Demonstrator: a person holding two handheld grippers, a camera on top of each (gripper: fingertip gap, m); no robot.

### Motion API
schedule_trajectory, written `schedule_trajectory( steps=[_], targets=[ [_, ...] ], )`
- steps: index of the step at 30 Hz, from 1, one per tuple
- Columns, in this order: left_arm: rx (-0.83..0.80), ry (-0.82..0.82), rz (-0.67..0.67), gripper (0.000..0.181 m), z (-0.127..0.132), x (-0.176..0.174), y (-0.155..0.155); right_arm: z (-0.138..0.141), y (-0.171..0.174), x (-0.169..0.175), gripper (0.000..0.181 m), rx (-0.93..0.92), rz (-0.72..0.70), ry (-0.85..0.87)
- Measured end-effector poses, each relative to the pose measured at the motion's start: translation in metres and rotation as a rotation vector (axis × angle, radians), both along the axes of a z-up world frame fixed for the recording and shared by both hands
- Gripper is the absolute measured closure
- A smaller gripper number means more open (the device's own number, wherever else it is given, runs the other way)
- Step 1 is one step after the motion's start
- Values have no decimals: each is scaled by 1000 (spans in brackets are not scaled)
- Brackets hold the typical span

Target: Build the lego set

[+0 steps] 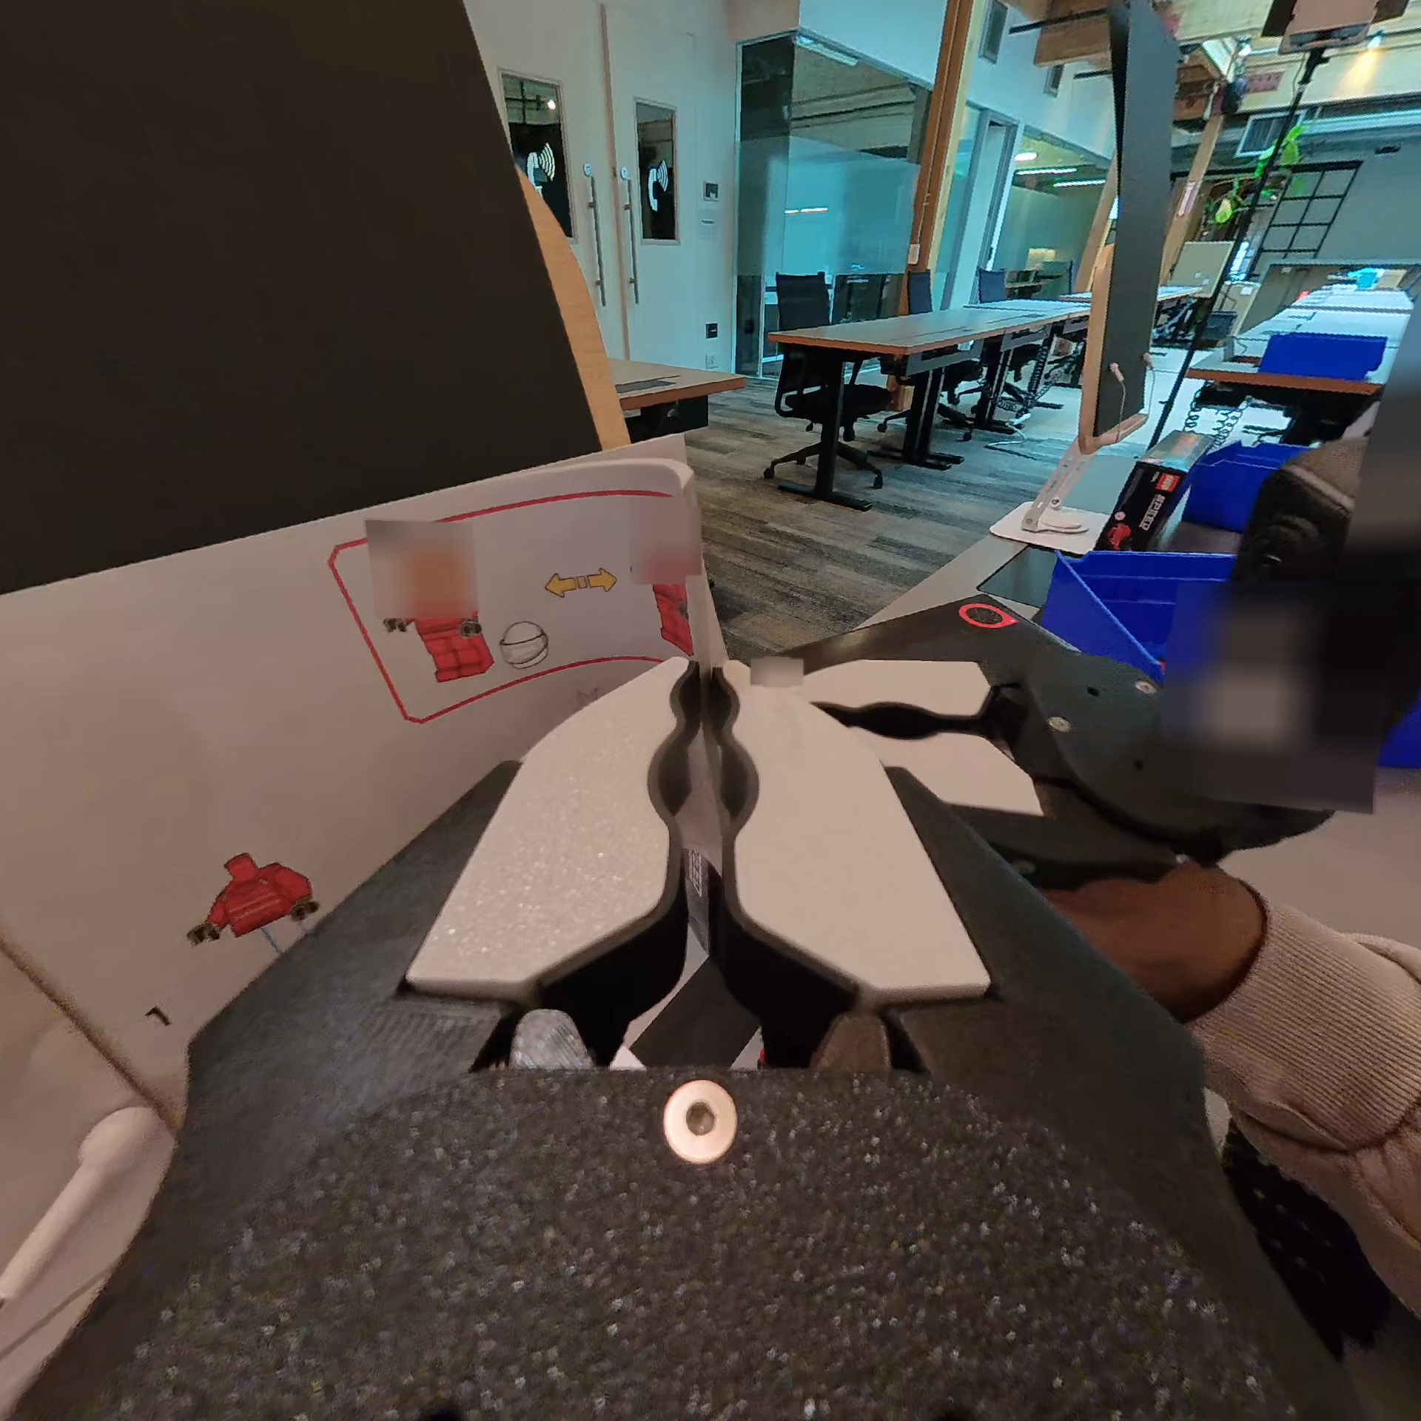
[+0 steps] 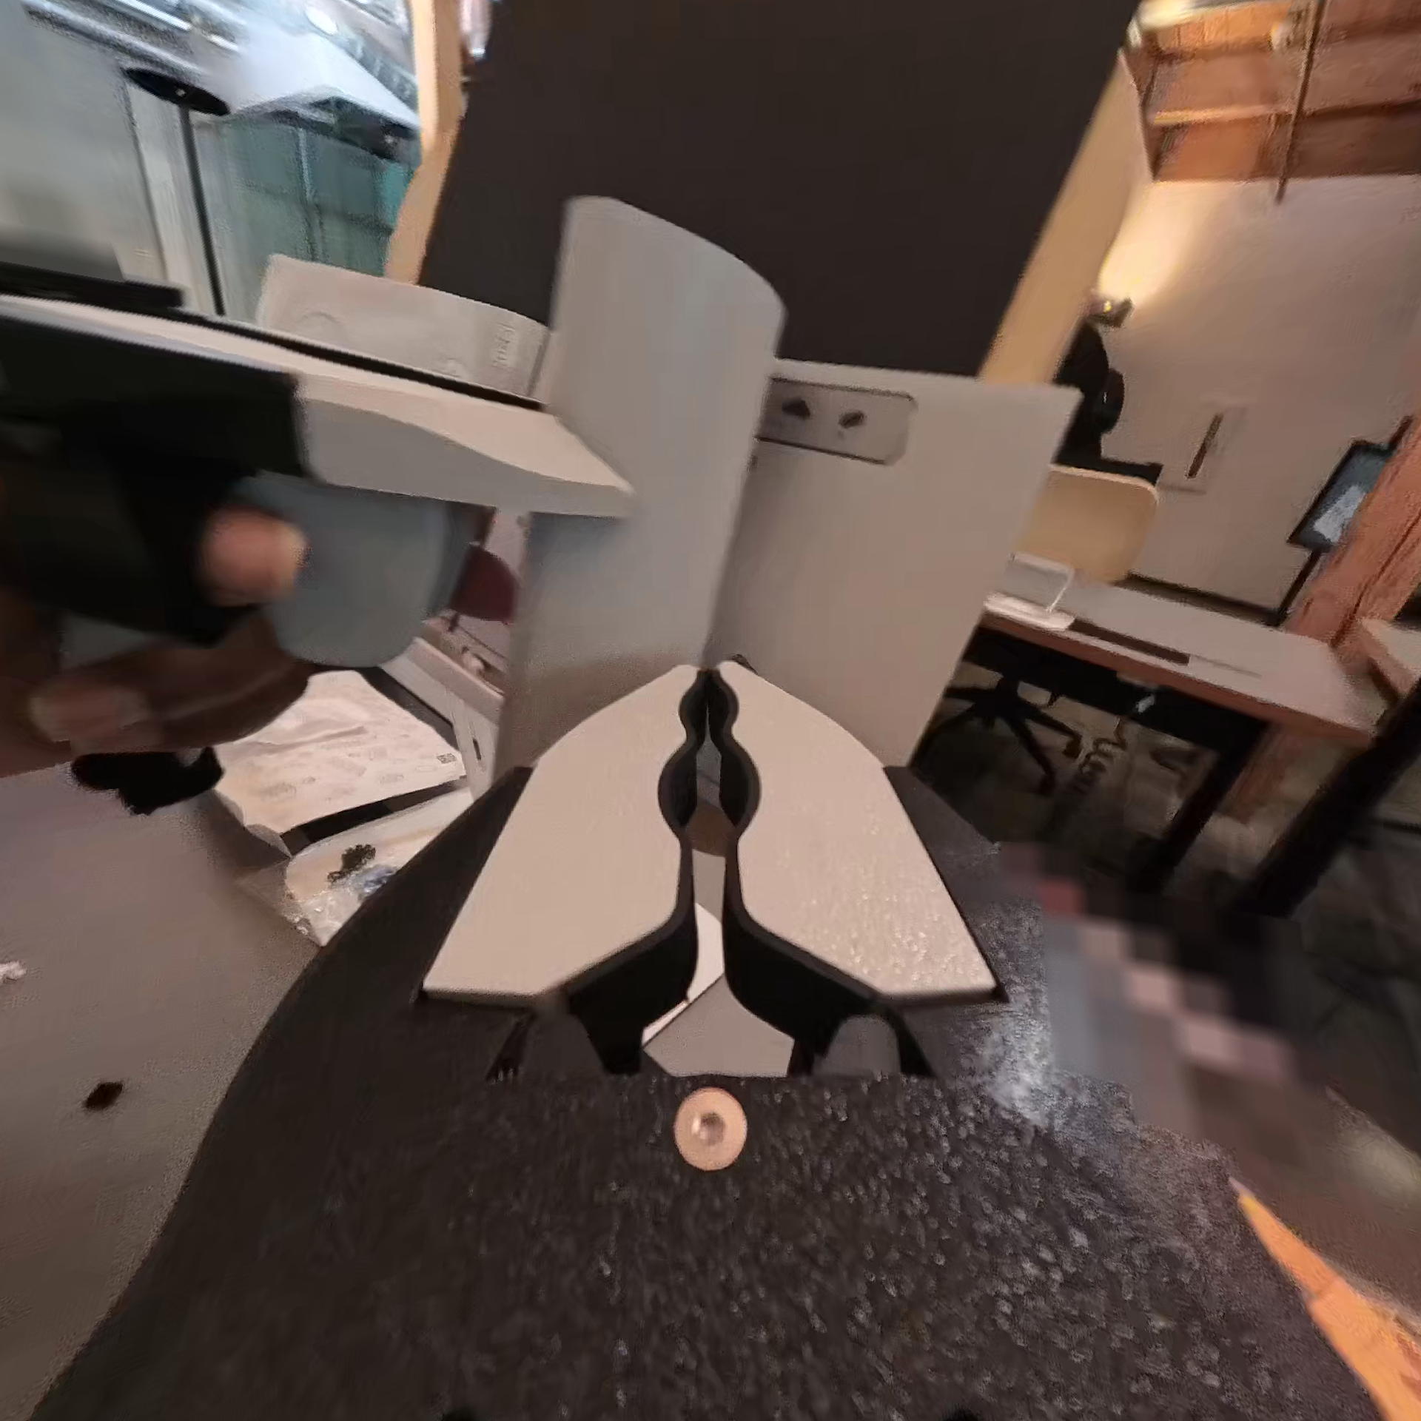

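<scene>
The Lego instruction booklet stands open and upright in front of me, showing drawings of red parts. My left gripper is shut on the edge of its pages, which run straight between the pads. My right gripper comes in from the right, and its tips meet the same paper edge. In the right wrist view the right gripper is shut at the foot of a white curved page that rises from its tips. The left gripper reaches in from the left onto the booklet.
Blue bins and a dark Lego box stand at the right. A clear bag of small parts and a printed sheet lie on the grey table. A black panel stands behind the booklet. About 5 centimetres separates my left fingertips from my right.
</scene>
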State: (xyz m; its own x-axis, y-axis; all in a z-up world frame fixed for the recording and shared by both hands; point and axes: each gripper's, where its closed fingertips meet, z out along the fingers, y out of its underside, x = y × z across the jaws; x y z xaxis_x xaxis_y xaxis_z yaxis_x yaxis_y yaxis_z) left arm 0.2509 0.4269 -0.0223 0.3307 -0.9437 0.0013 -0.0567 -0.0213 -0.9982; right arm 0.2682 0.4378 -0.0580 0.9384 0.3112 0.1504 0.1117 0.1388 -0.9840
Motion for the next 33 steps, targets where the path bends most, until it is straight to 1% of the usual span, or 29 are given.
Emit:
schedule_trajectory(
  steps=[2,4,5,7,8,10,13,15,17,19,22,25,28,33],
  targets=[
    [6,2,4,179,0,-4,2,-1,2,8,181,-29,3,75],
    [7,-3,7,179,0,-8,4,5,-4,4,181,-2,62,84],
    [2,-6,6,180,0,-9,5,10,-10,-3,177,31,102,72],
    [-11,-12,6,179,-1,-10,7,18,-21,-21,162,87,195,44],
    [-15,-15,8,179,-1,-10,7,19,-23,-28,158,92,223,32],
    [-14,-16,11,179,-1,-11,7,16,-21,-36,153,80,222,1],
    [-5,-12,6,179,-1,-11,6,11,-16,-40,157,74,207,-12],
    [-14,0,-7,178,-3,-11,4,6,-10,-37,157,44,172,-18],
    [-15,0,-12,178,-4,-11,4,6,-7,-33,157,53,139,-20],
    [-26,-3,-26,177,-5,-12,3,6,-7,-30,157,50,138,1],
    [-46,0,-49,175,-8,-12,3,11,-8,-23,164,64,132,48],
    [-57,5,-59,174,-12,-12,5,12,-9,-20,167,63,136,71],
    [-60,-5,-111,172,-10,-7,-2,14,-9,-19,171,67,149,102],
    [-38,38,-106,175,-15,1,-1,13,-10,-19,172,61,172,128]
  ],
)
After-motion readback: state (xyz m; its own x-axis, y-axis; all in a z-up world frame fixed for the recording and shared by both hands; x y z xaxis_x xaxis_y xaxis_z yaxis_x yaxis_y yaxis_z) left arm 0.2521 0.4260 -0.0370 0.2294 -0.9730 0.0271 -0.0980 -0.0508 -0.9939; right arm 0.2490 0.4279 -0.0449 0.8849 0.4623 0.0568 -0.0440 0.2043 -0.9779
